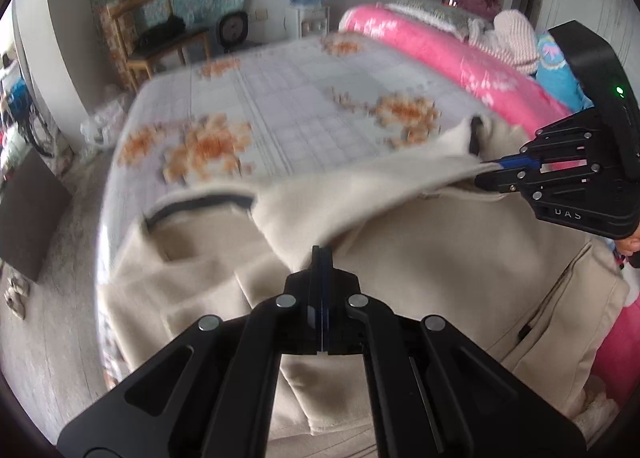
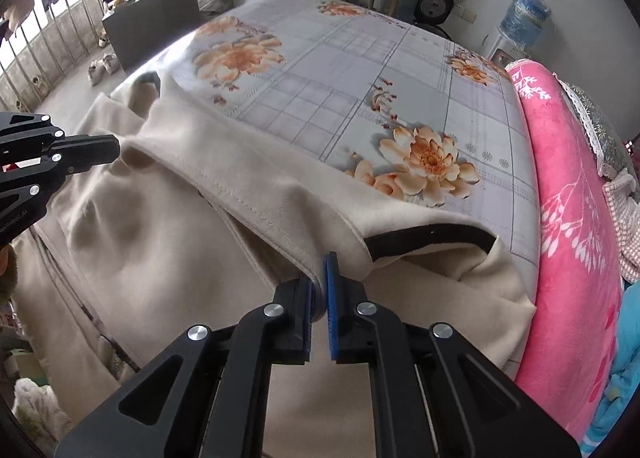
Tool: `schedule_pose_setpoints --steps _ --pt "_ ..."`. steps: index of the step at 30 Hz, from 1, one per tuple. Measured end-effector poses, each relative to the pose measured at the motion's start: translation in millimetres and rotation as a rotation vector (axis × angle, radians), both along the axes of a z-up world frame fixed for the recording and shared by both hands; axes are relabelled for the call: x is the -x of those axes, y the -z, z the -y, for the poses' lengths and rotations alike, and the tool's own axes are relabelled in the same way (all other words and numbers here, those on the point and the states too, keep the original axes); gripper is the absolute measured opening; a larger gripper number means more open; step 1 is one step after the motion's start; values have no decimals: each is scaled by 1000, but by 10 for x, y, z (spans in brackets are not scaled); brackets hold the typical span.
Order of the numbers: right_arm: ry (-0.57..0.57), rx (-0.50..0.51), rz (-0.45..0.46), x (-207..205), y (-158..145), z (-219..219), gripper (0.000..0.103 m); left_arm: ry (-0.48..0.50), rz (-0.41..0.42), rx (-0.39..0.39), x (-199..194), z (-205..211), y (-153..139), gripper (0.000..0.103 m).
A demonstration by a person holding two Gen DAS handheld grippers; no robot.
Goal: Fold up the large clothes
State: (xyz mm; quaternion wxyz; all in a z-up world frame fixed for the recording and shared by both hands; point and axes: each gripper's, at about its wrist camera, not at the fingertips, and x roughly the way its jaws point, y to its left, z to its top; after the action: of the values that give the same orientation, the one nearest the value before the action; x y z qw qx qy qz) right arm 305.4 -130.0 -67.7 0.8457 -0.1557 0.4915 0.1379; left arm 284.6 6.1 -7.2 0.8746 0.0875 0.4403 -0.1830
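Both grippers are clamped on the same cream coat (image 1: 420,258). Left gripper (image 1: 321,254) has its jaws pressed fully together on a bunched fold of the fabric near the coat's middle. Right gripper (image 2: 320,278) pinches the stitched edge of the lifted panel between its blue pads (image 2: 330,298), jaws nearly together.

That coat lies spread over the near part of a bed, on a pale grey sheet (image 2: 360,70) printed with orange flowers. It is thick, soft, beige cloth with dark trim along the collar (image 2: 432,236) and a dark slit at 1 pocket (image 1: 525,332). A panel is raised between the 2 grippers, stretched in a taut ridge above the rest. A pink blanket (image 2: 568,218) lies rolled along the bed's far side, just beside the coat.
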Motion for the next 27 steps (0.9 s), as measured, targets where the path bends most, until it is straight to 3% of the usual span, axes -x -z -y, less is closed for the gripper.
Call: schedule_pose_setpoints --steps 3,5,7,8,9,12,15,17,19,20,23,27 --pt "-1 11 11 34 166 3 7 -13 -38 -32 0 -26 262 0" --pt "-15 16 36 97 107 17 10 -15 -51 -25 23 -68 325 0" --pt "-31 9 56 165 -37 51 36 -11 -44 -17 53 -101 321 0" --pt "-42 14 71 207 -133 75 42 -7 -40 -8 68 -122 311 0" --pt "-52 9 91 241 -222 98 47 -6 -37 -2 74 -134 294 0" --pt "-97 -92 158 293 -615 185 47 2 -37 23 79 -156 250 0" --pt "-84 -239 197 84 -939 223 47 9 -34 34 85 -152 216 0" --pt "-81 -348 160 -237 -982 160 46 9 -40 48 91 -155 196 0" --pt "-63 -467 39 -648 -811 48 25 2 -43 66 116 -185 151 0" --pt "-58 -499 -30 -810 -689 -35 22 -1 -40 75 140 -205 116 0" --pt "-94 -487 -180 -1099 -245 -384 12 -13 -24 99 230 -315 -10 0" --pt "-197 -395 -264 -999 195 -719 7 -28 12 141 319 -513 -232 0"
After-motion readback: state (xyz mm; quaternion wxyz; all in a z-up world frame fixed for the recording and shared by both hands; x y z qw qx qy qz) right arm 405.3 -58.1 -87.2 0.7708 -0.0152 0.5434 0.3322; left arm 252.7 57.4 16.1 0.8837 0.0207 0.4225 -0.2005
